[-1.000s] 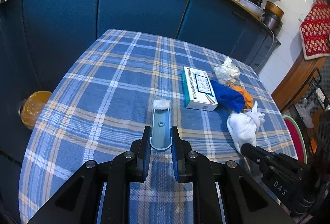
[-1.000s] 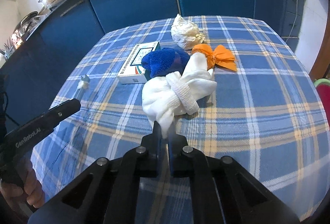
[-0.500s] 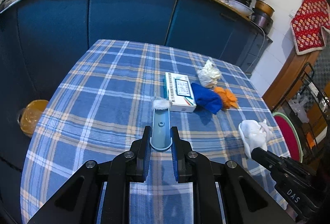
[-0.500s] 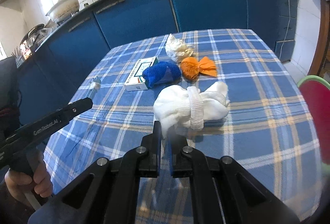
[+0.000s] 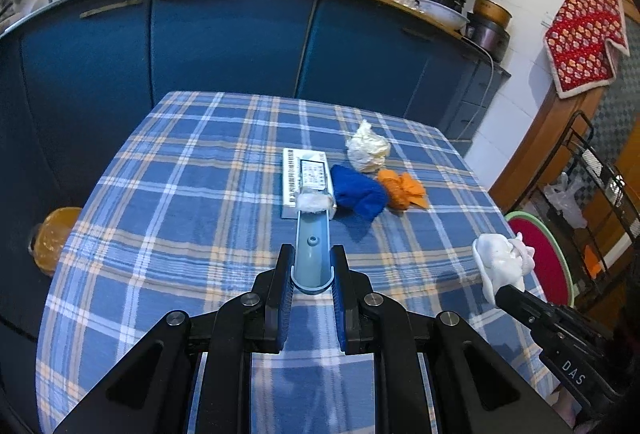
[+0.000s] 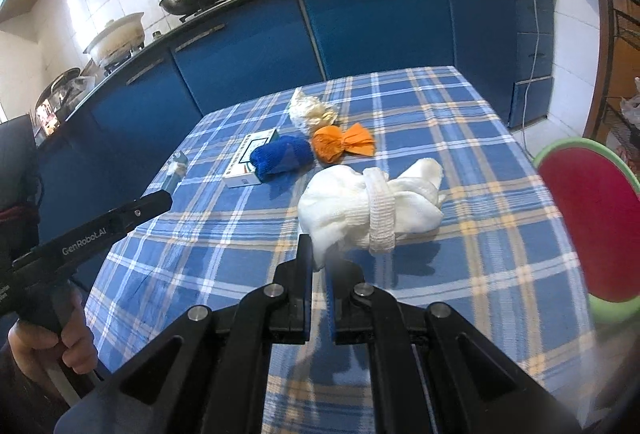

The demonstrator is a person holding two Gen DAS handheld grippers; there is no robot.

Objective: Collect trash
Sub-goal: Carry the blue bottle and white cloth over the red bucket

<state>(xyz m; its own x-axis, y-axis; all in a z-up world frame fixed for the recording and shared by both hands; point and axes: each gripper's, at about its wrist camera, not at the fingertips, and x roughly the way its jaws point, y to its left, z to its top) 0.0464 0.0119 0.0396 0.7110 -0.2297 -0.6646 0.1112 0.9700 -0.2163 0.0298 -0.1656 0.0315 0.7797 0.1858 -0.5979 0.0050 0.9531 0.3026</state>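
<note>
Anchoring on the table (image 5: 168,218), blue plaid cloth over it, blue kitchen cabinets (image 5: 224,46) behind its far edge. Red round stool with a green rim (image 6: 592,218) sits just off the table's right edge. Right gripper (image 6: 320,254) is clamped shut on a corner of the white cloth bundle (image 6: 368,210), which is tied with a white band and hangs above the table's near right part, clear of the cloth by its shadow. Left gripper (image 5: 311,274) is closed on the round end of a grey-blue plastic handle (image 5: 313,242), held above the table's middle; a tuft of white fluff (image 5: 314,203) sticks to the handle's far tip. Four items lie on the table, far right of centre: white carton (image 5: 298,170) lying flat, blue cloth wad (image 5: 358,192) touching the carton's right side, orange crumpled wrap (image 5: 402,188) just beside the blue one, cream crumpled paper ball (image 5: 367,150) just behind both. A person's hand (image 6: 60,342) grips the left tool's handle off the table's near left corner.
</note>
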